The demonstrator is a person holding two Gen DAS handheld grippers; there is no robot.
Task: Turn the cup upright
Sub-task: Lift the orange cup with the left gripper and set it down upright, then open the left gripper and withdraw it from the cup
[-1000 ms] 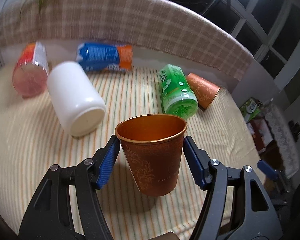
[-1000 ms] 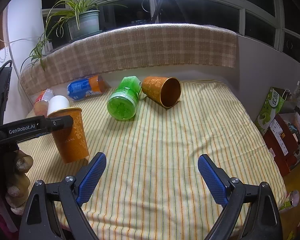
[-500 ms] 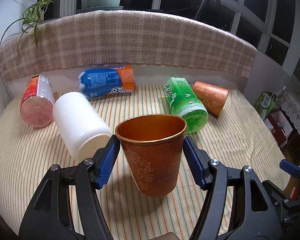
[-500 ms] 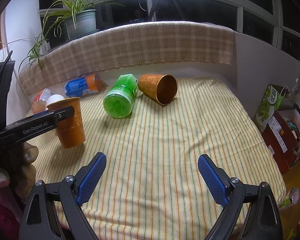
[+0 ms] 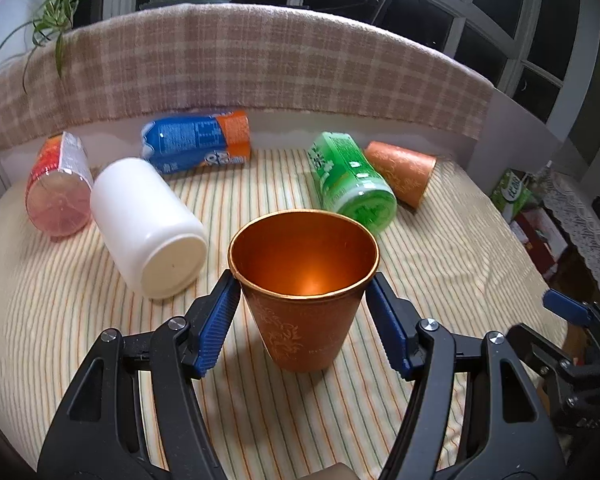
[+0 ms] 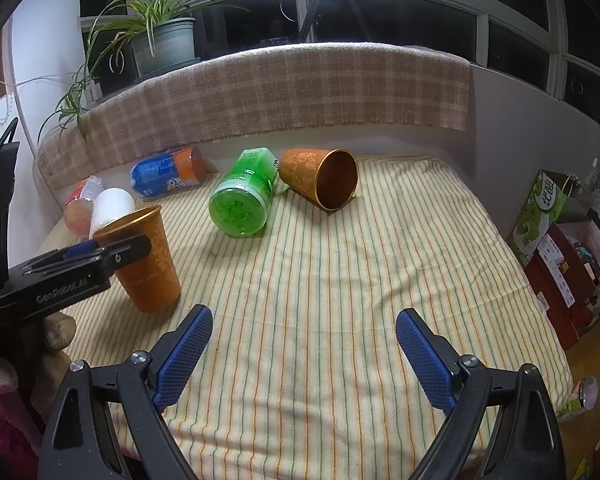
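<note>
An orange patterned cup [image 5: 304, 316] stands upright on the striped cloth, mouth up. My left gripper [image 5: 303, 300] is shut on it, its blue pads pressing both sides just under the rim. The cup also shows in the right wrist view [image 6: 148, 256], standing on the cloth at the left with the left gripper's finger across it. A second orange cup [image 6: 320, 178] lies on its side at the back, mouth toward the right; it also shows in the left wrist view [image 5: 402, 172]. My right gripper [image 6: 302, 354] is open and empty over the near middle of the cloth.
A green bottle [image 6: 244, 192], a blue and orange bottle [image 6: 168, 172], a white bottle [image 5: 148, 224] and a pink bottle [image 5: 58, 192] lie on their sides on the striped cloth [image 6: 340, 280]. A plaid-covered ledge [image 6: 260, 92] runs behind. Boxes [image 6: 560, 240] stand off the right edge.
The left gripper has lowered and levelled the held cup until it stands on the cloth. The right gripper has stayed open and barely moved.
</note>
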